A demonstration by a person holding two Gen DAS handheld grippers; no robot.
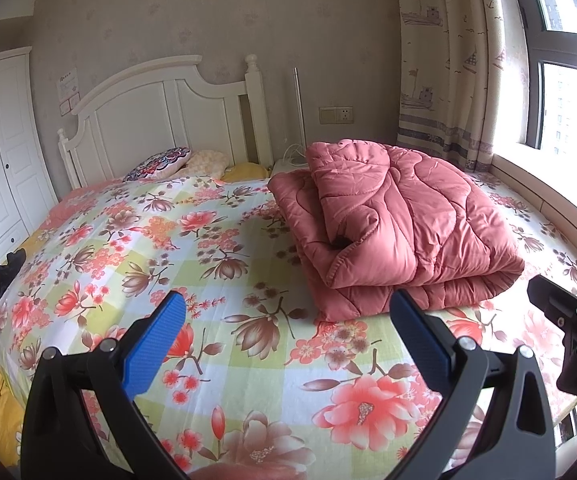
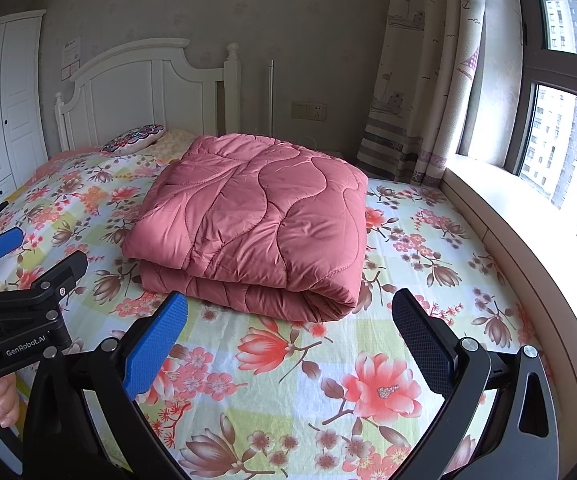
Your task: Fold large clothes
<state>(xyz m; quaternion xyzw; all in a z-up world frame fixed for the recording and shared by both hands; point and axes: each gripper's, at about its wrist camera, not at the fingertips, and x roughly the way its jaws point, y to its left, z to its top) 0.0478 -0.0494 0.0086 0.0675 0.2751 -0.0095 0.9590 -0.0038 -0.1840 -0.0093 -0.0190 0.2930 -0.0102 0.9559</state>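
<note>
You see one big pink quilt [image 2: 256, 216] on the bed. It is puffy and soft, with wavy stitched lines all over it. It is folded up into a thick, squarish bundle with a few layers stacked on top of each other. The bottom layer sticks out a little under the top one. The fold nearest you is round and fat. On the left side you can see loose edges and a dark gap between the layers [image 1: 340, 242]. Nothing is touching it.
</note>
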